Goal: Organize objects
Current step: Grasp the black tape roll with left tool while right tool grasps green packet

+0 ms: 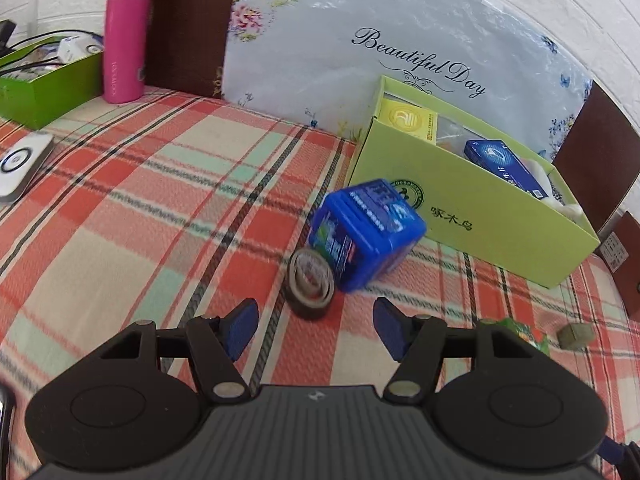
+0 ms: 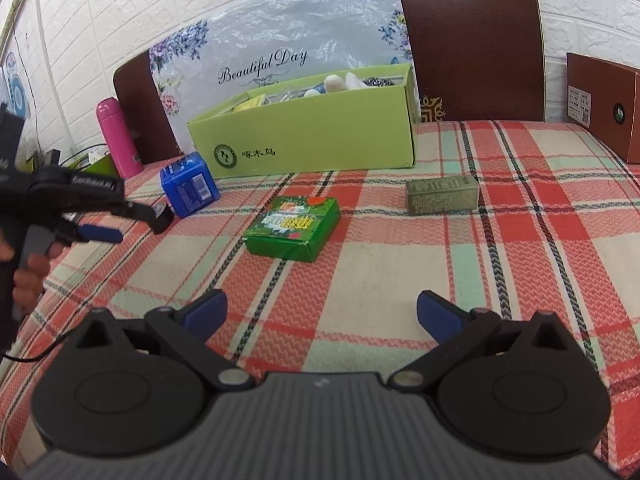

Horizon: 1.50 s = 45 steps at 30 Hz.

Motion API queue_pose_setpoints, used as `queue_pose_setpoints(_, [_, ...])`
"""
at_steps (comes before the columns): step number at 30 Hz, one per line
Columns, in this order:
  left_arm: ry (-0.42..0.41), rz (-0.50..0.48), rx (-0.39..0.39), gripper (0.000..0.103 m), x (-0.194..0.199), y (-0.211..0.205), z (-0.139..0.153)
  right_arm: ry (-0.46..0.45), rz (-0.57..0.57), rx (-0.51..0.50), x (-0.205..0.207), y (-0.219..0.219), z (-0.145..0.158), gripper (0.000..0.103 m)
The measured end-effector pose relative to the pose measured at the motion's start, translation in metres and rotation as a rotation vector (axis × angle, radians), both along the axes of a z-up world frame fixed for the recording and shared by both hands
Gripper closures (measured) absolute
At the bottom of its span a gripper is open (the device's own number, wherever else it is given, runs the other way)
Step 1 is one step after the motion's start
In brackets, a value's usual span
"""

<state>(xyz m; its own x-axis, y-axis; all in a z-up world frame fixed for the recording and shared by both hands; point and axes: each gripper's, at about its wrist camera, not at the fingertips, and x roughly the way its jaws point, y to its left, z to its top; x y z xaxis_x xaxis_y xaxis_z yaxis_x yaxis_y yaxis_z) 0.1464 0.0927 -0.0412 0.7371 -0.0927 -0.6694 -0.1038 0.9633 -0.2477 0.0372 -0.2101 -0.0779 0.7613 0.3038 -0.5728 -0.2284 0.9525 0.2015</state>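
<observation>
We find the left gripper [image 1: 316, 326] with fingers spread wide and empty, poised just short of a roll of tape [image 1: 311, 282] that lies touching a tilted blue container [image 1: 367, 233], near the light green box [image 1: 472, 216] at the far side. The right gripper [image 2: 322, 314] is likewise wide and empty over the plaid tablecloth [image 2: 400, 280], with a green carton [image 2: 294, 227] and an olive block [image 2: 442, 196] lying apart beyond it.

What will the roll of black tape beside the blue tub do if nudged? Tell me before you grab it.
The roll of black tape stands tilted on its edge against the blue tub, so a nudge would probably tip it flat or set it rolling. It looks stiff and light. The open left gripper seems wide enough to span it.
</observation>
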Motion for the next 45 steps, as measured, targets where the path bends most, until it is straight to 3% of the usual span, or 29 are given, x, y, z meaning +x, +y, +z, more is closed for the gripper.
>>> queue_pose_setpoints(3, [0.026,-0.019,-0.006,0.046,0.018,0.000,-0.007,-0.001,0.016,-0.011,0.004,0.006,0.000,0.000])
queue_pose_setpoints(4, [0.037,-0.023,-0.010,0.058,0.022,0.000,-0.010,-0.002,0.023,-0.018,0.006,0.009,0.001,0.000])
queue_pose_setpoints(6, [0.030,-0.025,-0.001,0.071,0.025,0.002,-0.009,-0.004,0.031,-0.033,0.012,0.017,0.003,0.000])
queue_pose_setpoints(9, [0.045,-0.032,-0.033,0.071,0.023,0.004,-0.008,-0.015,0.039,-0.050,0.025,0.031,0.005,0.000])
queue_pose_setpoints(15, [0.048,-0.074,-0.022,0.071,0.014,-0.008,-0.008,0.010,0.014,-0.035,0.062,0.055,-0.001,0.002])
queue_pose_setpoints(19, [0.053,-0.091,-0.020,0.071,0.015,-0.013,-0.008,0.039,-0.041,-0.065,0.082,0.062,-0.006,0.014])
queue_pose_setpoints(22, [0.056,-0.093,-0.020,0.071,0.016,-0.013,-0.009,0.029,-0.061,-0.102,0.087,0.062,-0.008,0.032])
queue_pose_setpoints(27, [0.057,-0.093,-0.019,0.071,0.015,-0.013,-0.009,0.005,0.054,-0.082,0.078,0.058,-0.007,0.033])
queue_pose_setpoints(32, [0.062,-0.113,-0.027,0.071,0.010,-0.017,-0.007,-0.036,0.196,-0.174,0.052,0.058,-0.009,0.033])
queue_pose_setpoints(42, [0.085,-0.273,-0.128,0.071,-0.025,-0.056,-0.010,-0.004,0.150,-0.178,0.010,0.011,-0.005,0.034])
queue_pose_setpoints(45, [0.067,-0.259,-0.110,0.071,-0.033,-0.064,-0.013,-0.003,0.118,-0.179,0.004,0.005,-0.004,0.030])
